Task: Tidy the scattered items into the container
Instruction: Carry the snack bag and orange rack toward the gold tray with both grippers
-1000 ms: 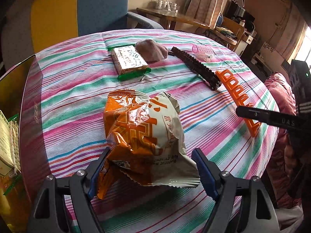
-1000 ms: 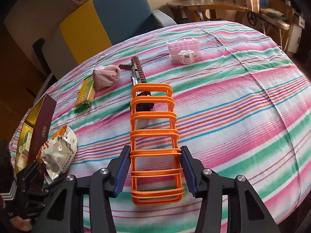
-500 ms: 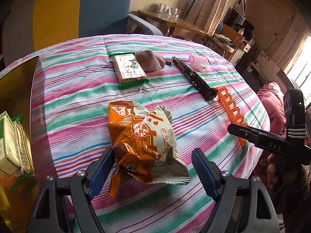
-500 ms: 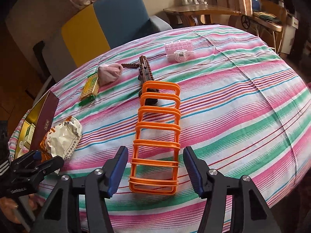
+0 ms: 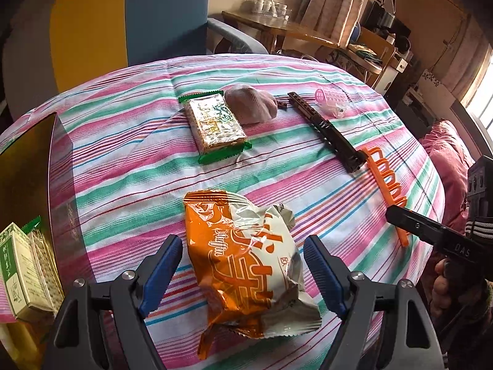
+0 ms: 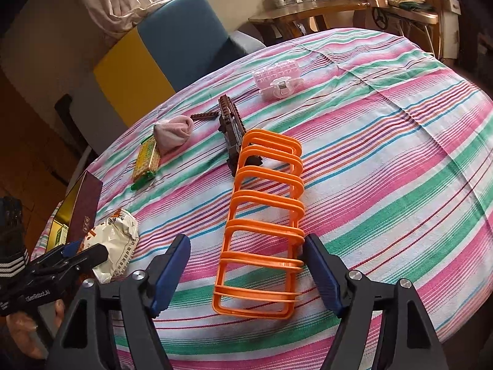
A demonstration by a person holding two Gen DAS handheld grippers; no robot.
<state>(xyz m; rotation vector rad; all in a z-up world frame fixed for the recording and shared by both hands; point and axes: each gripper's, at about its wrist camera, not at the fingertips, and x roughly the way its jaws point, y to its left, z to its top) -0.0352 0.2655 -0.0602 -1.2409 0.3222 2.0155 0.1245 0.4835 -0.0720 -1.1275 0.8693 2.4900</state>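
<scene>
While your left gripper (image 5: pixel 243 273) stands spread wide around the orange snack bag (image 5: pixel 246 265), neither blue pad presses the wrapper. The gold-lined box (image 5: pixel 27 166) sits at nine o'clock in the left wrist view, packets already inside. Your right gripper (image 6: pixel 246 273) is equally parted, straddling the near end of the orange rack (image 6: pixel 262 225); the right pad looks just beside its edge, contact unclear.

snack bag (image 5: pixel 246 262) before biscuit pack (image 5: pixel 214 123) | box (image 5: pixel 34 191) left | rack (image 5: pixel 386 185) right, against brick strip (image 5: pixel 326 131)
</scene>
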